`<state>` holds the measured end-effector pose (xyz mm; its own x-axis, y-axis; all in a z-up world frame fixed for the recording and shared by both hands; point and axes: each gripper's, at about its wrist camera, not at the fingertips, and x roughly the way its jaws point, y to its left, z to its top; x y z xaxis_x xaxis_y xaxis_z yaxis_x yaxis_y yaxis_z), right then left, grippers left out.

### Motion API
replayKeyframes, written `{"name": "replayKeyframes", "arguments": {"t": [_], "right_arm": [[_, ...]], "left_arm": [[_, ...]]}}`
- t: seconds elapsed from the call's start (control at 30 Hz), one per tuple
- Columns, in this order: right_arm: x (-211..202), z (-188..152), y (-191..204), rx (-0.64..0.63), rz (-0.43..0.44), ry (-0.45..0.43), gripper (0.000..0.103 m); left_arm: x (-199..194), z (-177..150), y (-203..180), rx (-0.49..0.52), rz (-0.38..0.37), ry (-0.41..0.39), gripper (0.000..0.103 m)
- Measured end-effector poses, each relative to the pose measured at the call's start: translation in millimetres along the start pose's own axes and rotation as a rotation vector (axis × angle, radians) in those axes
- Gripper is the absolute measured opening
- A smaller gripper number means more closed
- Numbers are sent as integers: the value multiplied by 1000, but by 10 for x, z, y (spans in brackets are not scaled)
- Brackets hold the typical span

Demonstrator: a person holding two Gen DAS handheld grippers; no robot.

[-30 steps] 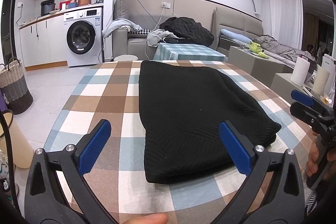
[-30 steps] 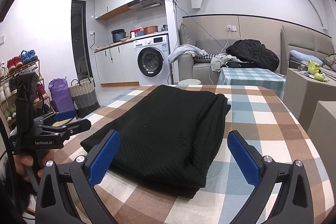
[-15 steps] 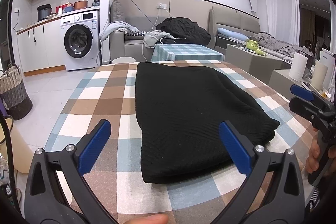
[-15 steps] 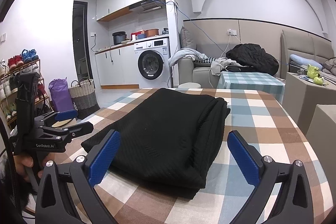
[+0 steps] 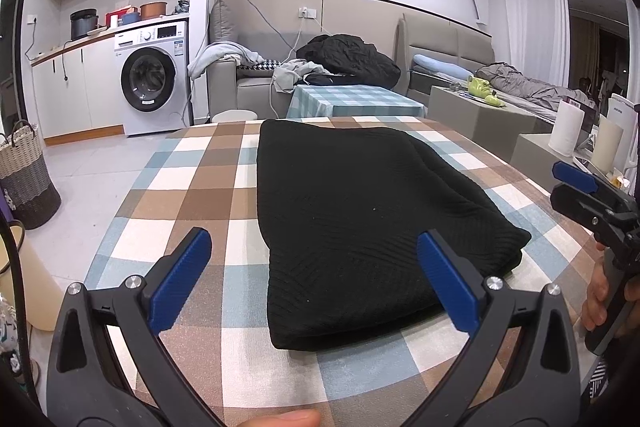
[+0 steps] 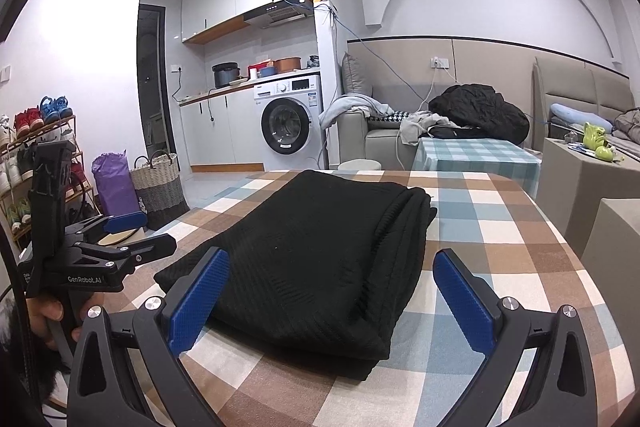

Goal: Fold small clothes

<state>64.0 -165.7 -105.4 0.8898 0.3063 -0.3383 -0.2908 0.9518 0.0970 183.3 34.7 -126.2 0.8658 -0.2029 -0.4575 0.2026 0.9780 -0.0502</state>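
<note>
A black knit garment [image 5: 352, 219] lies folded into a long rectangle on the checked table [image 5: 192, 195]; it also fills the middle of the right wrist view as the same black garment [image 6: 320, 255]. My left gripper [image 5: 316, 279] hovers open just short of its near edge, with nothing between the blue pads. My right gripper [image 6: 332, 295] is open too, held above the garment's near end, and it shows at the right edge of the left wrist view [image 5: 576, 183]. The left gripper [image 6: 120, 231] appears at the left of the right wrist view, held by a hand.
Beyond the table stand a washing machine [image 5: 152, 79], a sofa with piled clothes [image 5: 344, 55] and a small checked table [image 5: 352, 99]. A woven basket [image 6: 160, 187] and a shoe rack [image 6: 36, 135] stand on the floor at the left. Paper rolls [image 5: 568, 131] sit at the right.
Both grippers have lifted and drawn back slightly from the garment. The garment itself lies as before, and both grippers stay open.
</note>
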Motion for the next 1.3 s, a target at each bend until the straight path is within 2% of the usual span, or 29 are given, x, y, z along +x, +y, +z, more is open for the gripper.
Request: {"name": "replayKeyframes", "arguments": {"t": [1.3], "right_arm": [[0, 0, 2, 1, 0, 1, 103]], "left_arm": [[28, -6, -24, 5, -1, -4, 102]]}}
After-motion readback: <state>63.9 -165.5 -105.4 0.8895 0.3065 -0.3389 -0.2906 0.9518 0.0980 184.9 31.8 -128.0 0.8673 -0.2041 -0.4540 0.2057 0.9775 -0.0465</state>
